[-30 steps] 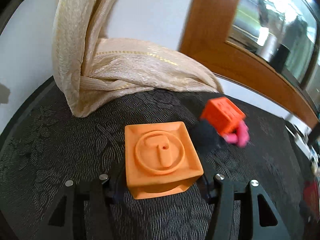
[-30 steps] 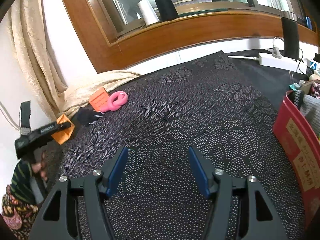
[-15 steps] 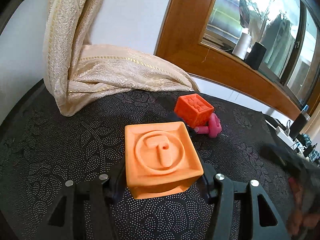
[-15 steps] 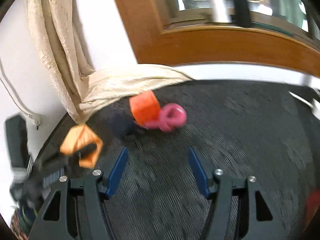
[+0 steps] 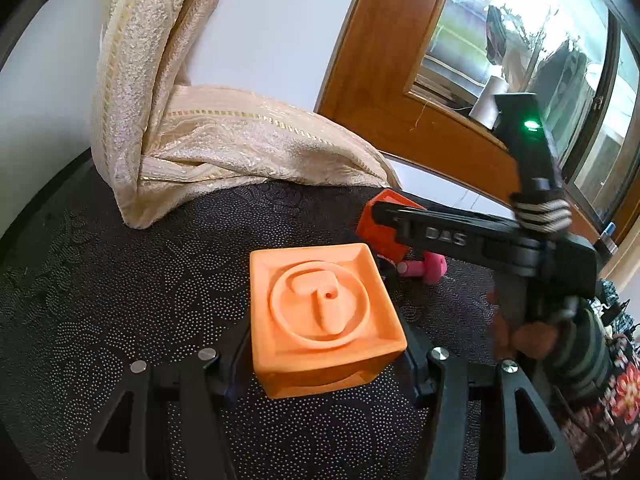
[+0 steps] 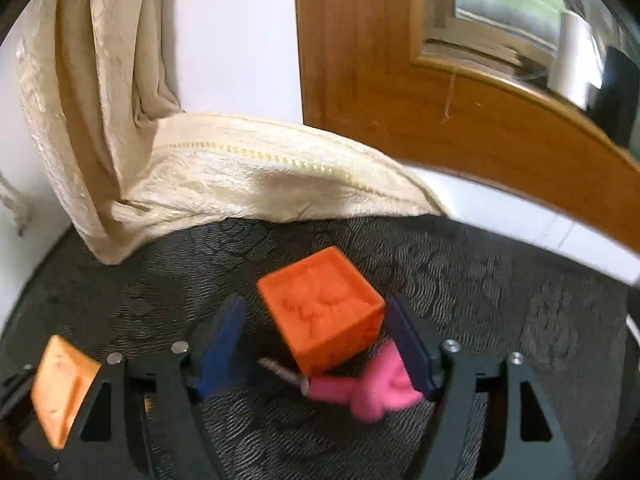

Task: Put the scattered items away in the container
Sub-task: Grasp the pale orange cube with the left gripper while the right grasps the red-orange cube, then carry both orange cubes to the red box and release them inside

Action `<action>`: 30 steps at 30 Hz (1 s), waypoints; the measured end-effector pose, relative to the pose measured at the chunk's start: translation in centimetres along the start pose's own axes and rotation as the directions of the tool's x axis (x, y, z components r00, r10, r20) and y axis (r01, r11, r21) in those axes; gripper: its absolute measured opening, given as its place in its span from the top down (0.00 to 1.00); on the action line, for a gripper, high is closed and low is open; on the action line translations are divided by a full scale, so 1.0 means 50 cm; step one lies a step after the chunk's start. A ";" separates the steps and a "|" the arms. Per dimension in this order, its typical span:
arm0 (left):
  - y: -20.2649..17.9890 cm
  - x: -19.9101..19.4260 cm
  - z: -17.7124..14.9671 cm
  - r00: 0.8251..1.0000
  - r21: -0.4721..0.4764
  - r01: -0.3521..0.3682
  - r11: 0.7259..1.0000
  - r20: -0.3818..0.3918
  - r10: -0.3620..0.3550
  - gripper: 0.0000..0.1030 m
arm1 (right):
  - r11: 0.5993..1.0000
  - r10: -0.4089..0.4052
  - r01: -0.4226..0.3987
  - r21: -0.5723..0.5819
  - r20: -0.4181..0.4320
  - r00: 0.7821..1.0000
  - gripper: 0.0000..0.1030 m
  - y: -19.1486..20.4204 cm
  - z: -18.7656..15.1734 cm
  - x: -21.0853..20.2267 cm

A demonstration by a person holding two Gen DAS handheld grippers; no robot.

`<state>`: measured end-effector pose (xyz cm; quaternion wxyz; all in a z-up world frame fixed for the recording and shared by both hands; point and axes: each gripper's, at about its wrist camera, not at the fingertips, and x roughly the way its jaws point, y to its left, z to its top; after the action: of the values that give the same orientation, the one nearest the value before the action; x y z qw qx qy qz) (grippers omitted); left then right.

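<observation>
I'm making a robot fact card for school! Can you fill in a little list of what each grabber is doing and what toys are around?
left gripper: shut on the light orange block
right gripper: open, fingers either side of the dark orange block, not squeezing yet
pink toy: beside the dark orange block, by the right finger
surface: dark patterned cloth
behind: cream curtain, wooden window frame
container: not in view

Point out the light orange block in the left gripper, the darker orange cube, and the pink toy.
light orange block (image 5: 320, 312): left wrist view, embossed top face.
darker orange cube (image 6: 320, 304): right wrist view, patterned top face.
pink toy (image 6: 376, 394): right wrist view, its looped body.
</observation>
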<state>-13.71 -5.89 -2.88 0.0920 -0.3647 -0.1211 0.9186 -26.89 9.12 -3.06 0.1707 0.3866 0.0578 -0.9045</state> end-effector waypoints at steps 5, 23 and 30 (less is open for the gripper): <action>0.000 0.003 -0.002 1.000 -0.009 0.014 1.000 -0.009 -0.014 0.42 | 0.999 0.032 -0.032 0.006 -0.023 0.999 0.24 -0.014 0.008 0.026; -0.011 0.005 -0.013 1.000 -0.003 0.029 1.000 -0.010 -0.029 0.42 | 0.981 0.043 -0.047 0.189 0.026 0.999 0.38 -0.067 -0.052 -0.097; -0.046 -0.018 -0.023 0.998 0.040 0.061 0.997 0.004 -0.061 0.42 | 0.954 -0.015 -0.030 0.298 0.146 0.989 0.39 -0.119 -0.149 -0.289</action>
<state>-12.07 -3.75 -2.46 0.1269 -0.3567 -0.1142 0.9185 -14.64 20.26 1.98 0.1173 0.3406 -0.0940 -0.9281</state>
